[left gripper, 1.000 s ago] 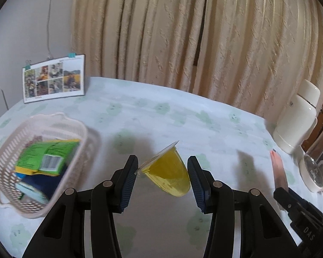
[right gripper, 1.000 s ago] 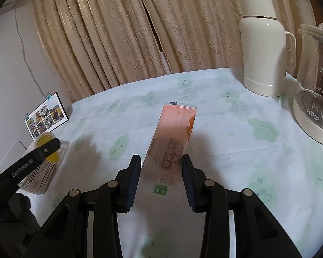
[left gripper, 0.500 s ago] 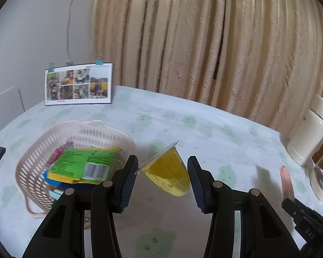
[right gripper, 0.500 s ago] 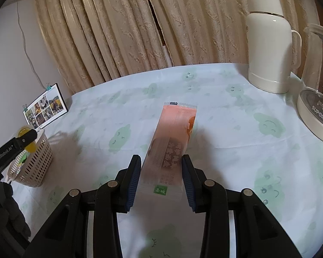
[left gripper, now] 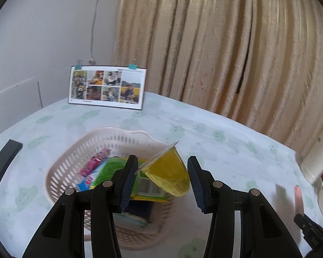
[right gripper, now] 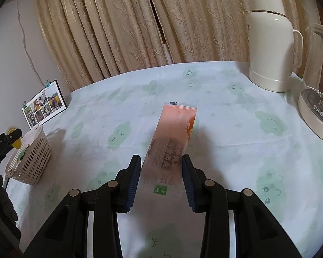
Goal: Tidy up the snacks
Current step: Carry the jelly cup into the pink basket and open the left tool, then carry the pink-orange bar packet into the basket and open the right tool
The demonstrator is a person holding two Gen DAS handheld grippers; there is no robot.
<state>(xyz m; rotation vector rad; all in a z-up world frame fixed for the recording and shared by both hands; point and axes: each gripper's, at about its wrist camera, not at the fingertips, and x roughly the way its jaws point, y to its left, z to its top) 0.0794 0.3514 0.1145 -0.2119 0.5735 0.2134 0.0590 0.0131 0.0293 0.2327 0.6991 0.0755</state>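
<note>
Covering the whole round table is a pale cloth printed with green smiling clouds, backed by beige curtains. On its right edge stand a cream thermos and a clear kettle; a photo card is propped at the far left. Near that card sits the pinkish slotted basket, holding a green packet and a pink wrapper. Hanging over the basket's right half, the left gripper is clamped on a tilted yellow jelly cup, its foil lid facing up-left. Well apart, mid-table, the right gripper has its pads closed against the near end of a long pink snack pack, which points away along the fingers; whether it touches the cloth I cannot tell.
</note>
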